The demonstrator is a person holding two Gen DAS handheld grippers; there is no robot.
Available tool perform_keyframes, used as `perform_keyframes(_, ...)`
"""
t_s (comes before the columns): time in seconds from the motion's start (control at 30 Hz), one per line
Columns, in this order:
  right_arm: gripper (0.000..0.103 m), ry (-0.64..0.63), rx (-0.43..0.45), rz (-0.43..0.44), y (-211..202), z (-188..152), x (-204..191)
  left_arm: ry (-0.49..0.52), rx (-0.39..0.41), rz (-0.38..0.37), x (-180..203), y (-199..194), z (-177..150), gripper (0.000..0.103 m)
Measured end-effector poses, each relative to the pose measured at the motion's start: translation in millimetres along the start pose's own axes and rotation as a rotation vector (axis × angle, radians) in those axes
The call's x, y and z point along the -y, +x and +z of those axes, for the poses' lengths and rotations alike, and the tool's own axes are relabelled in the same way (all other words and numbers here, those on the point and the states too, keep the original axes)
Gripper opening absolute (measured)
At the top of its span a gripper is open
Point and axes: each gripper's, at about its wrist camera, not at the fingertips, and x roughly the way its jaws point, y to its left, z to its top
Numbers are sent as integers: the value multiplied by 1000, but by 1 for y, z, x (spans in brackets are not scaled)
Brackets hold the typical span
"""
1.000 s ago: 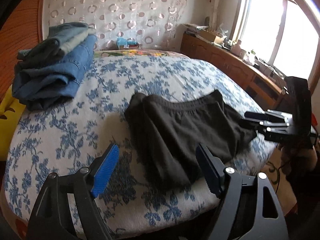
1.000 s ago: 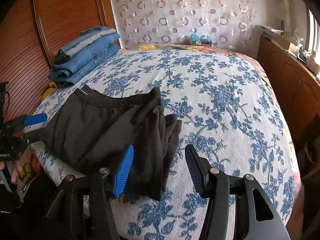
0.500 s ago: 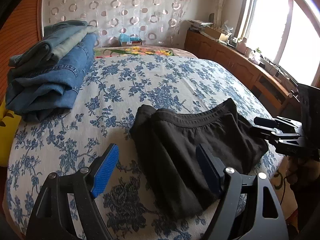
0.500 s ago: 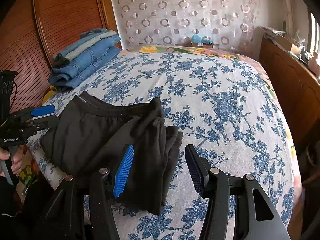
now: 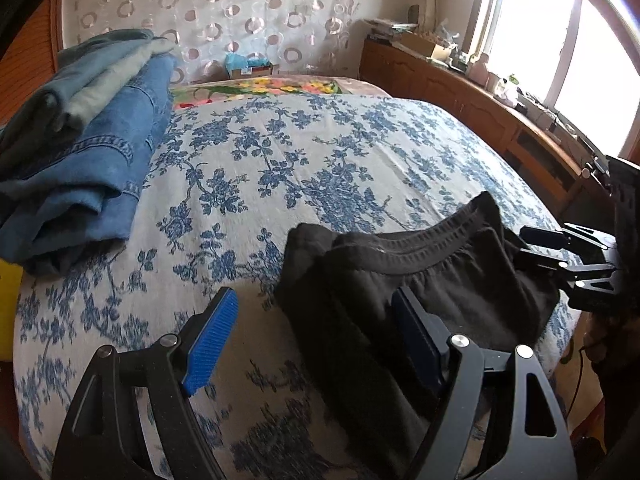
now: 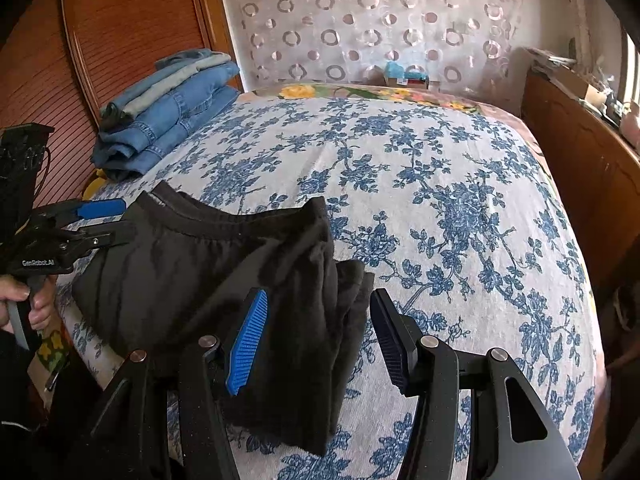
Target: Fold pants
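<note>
Left wrist view
Left gripper: jaws standing apart, gripping nothing, hanging over the left edge of the pants.
Black pants: lying folded on the floral bedspread, waistband facing the far side.
Jeans stack: sitting at the bed's left edge.
Right gripper: showing at the pants' right edge; its jaw state cannot be told here.

Right wrist view
Right gripper: jaws parted, hovering astride the pants' right folded edge, not pinching.
Left gripper writing: reading "GenRobot.AI".
Hand: holding that gripper's handle.
</note>
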Motion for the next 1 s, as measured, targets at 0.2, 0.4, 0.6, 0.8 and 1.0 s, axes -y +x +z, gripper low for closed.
perform_keyframes(0.2, 56, 18, -12, -3, 5, 2, 6, 7, -10, -21, -5, 10, 7, 80)
perform_keyframes(0.4, 56, 3, -30, 19, 13, 3, 3, 7, -13, -40, -8, 22, 5, 80)
perform_keyframes(0.6, 56, -25, -23, 5, 18, 4, -7, 36, 10, -33, -6, 22, 2, 80)
perform_keyframes(0.8, 33, -57, -29, 36, 25, 8, -12, 32, 21, -35, -6, 22, 1, 80)
perform_keyframes(1.0, 26, -55, -17, 53, 27, 8, -9, 31, 22, -36, -7, 22, 1, 80)
